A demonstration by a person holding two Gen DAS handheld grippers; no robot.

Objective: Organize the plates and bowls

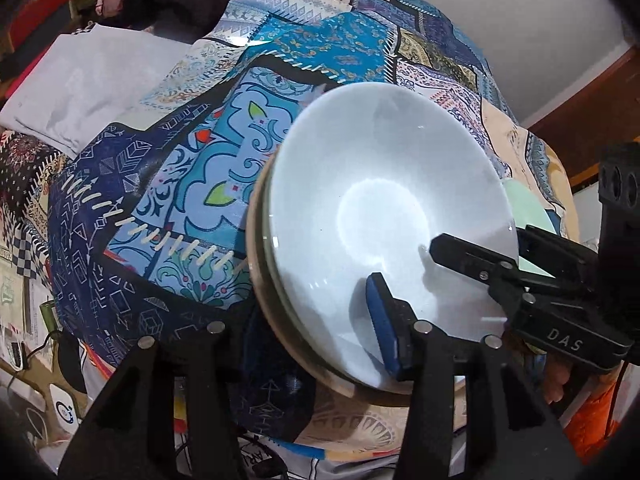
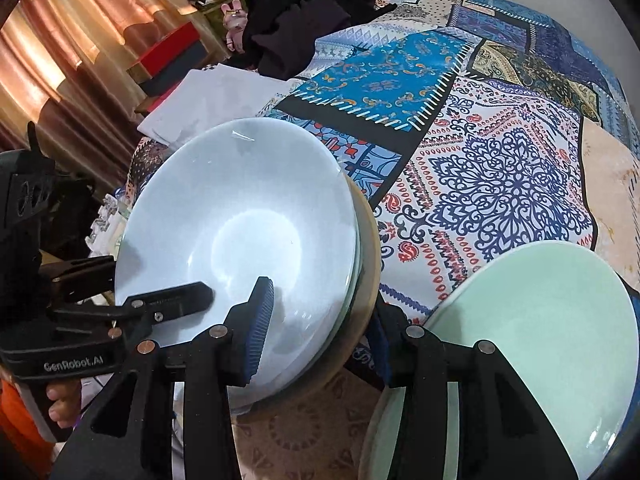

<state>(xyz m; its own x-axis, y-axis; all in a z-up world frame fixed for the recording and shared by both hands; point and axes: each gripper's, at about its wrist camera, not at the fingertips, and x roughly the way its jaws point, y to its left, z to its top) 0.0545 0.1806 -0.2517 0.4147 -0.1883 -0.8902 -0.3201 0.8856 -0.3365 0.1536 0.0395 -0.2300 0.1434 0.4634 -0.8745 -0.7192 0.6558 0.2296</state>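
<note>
on the patchwork bedspread (image 2: 500,168), left tongs (image 1: 308,320) and right tongs (image 2: 320,320) each straddle the white bowl (image 2: 240,216) stack's rim; clamped or loose, cannot tell. green plate (image 2: 540,320) just beside. lower level, release both sides together.

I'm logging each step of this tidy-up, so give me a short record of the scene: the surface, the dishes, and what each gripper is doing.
surface: patchwork cloth
piled dishes: a stack, white bowl on top, tan plate at the bottom
other dish: pale green dish, beside the stack, apart from it
left gripper: straddles the stack's rim, one pad inside the white bowl; grip unclear
right gripper: straddles the rim on the opposite side; seems clamped on the stack
</note>
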